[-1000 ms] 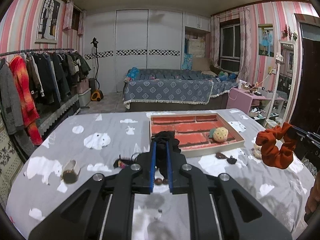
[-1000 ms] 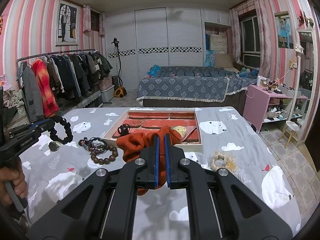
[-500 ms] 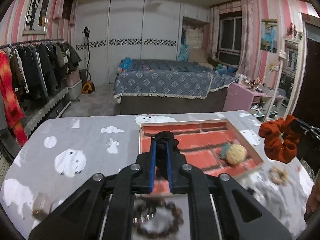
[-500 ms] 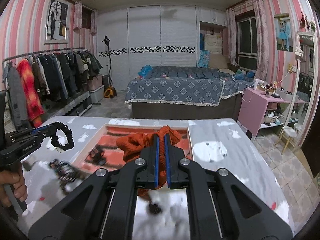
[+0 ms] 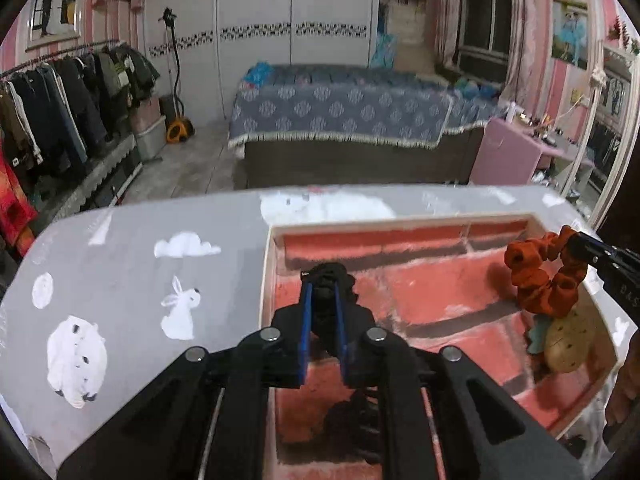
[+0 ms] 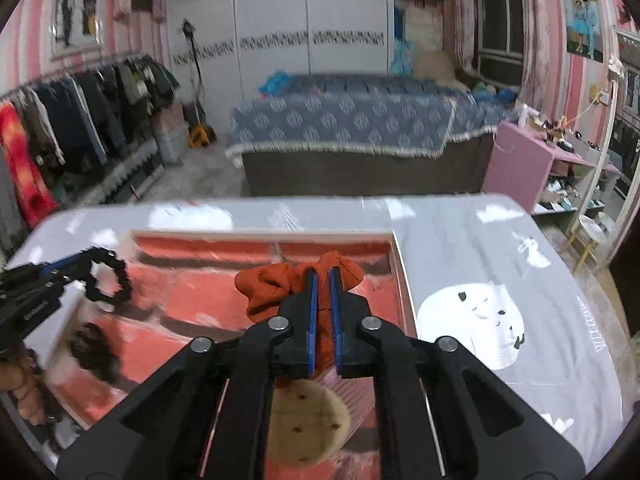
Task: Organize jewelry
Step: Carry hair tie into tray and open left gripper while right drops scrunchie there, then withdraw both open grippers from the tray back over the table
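A shallow tray with a pale rim (image 5: 267,264) and red lining sits on the grey table; it also shows in the right wrist view (image 6: 403,276). My left gripper (image 5: 323,292) is shut on a black scrunchie (image 5: 334,276), held over the tray's left side; the scrunchie also hangs at left in the right wrist view (image 6: 108,280). My right gripper (image 6: 323,280) is shut on an orange scrunchie (image 6: 268,284), held over the tray's right side; it also shows in the left wrist view (image 5: 544,280).
A tan round cushion-like item (image 5: 568,344) lies in the tray's right part, below the orange scrunchie. A dark item (image 6: 94,346) lies in the tray's left part. Behind the table are a bed (image 5: 340,112), a clothes rack (image 5: 60,104) and a pink dresser (image 5: 516,152).
Both grippers have moved forward from over the table to over the tray, each still holding its scrunchie. The loose beads and small items on the table have dropped out of view.
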`<state>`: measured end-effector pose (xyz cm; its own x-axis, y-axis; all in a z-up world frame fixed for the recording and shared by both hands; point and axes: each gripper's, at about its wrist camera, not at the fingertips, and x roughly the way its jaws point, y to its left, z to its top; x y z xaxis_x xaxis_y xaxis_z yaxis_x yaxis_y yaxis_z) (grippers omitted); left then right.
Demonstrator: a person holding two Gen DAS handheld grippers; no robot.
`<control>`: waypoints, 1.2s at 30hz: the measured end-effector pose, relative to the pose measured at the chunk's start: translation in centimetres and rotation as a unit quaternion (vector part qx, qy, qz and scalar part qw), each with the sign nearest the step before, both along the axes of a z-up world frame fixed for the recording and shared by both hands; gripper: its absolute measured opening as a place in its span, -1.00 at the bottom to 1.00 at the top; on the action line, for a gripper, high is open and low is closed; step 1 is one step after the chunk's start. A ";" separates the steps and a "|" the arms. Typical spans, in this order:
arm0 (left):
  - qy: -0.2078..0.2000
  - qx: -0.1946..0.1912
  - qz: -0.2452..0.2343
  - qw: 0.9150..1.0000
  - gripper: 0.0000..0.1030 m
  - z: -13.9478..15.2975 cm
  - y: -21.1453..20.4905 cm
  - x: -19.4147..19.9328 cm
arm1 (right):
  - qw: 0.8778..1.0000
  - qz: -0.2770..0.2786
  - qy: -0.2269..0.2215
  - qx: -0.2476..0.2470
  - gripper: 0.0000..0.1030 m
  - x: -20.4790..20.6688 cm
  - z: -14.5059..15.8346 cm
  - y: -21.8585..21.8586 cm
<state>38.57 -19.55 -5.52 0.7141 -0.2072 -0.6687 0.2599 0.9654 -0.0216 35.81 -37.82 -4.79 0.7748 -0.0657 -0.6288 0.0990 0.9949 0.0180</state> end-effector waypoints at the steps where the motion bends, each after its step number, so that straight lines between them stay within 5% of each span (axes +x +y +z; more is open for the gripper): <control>1: 0.012 -0.002 -0.003 1.000 -0.73 -0.6 0.0 0.3 | 1.000 -0.003 0.006 -0.001 -0.77 0.1 -0.5 0.1; 4: 0.022 0.004 0.000 1.000 -0.68 -1.6 0.1 0.6 | 1.000 -0.010 0.013 -0.005 -0.56 0.4 -1.1 -0.2; 6: 0.016 0.002 0.004 1.000 -0.26 -1.2 0.2 0.3 | 1.000 -0.009 0.015 -0.001 -0.34 0.4 -1.2 -0.3; 7: 0.010 0.002 0.006 1.000 0.15 -0.9 0.3 0.2 | 1.000 -0.008 0.015 0.000 -0.31 0.1 -1.2 -0.4; 8: 0.002 0.002 0.006 1.000 0.29 -0.5 0.4 -0.1 | 1.000 -0.008 0.010 -0.002 -0.27 -0.3 -0.9 -0.4; 11: -0.008 -0.024 -0.012 1.000 0.29 1.5 1.3 -1.5 | 1.000 -0.001 -0.002 0.002 -0.03 -1.8 0.4 -0.5; 21: -0.107 -0.020 0.013 0.994 0.31 9.0 8.4 -13.2 | 0.996 -0.002 -0.087 -0.009 0.00 -14.4 6.6 -1.4; 30: -0.109 -0.005 0.055 0.992 0.31 5.3 13.5 -23.8 | 0.995 -0.025 -0.096 -0.004 0.07 -26.6 4.2 -1.8; 36: -0.103 -0.032 0.086 0.990 0.31 3.3 15.6 -29.9 | 0.995 -0.031 -0.092 -0.001 0.21 -33.5 2.5 0.2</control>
<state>8.64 -3.93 -2.26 0.8628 -0.1072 -0.4941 0.0964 0.9942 -0.0473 2.35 -37.61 -2.27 0.8709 -0.1180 -0.4772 0.1557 0.9870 0.0400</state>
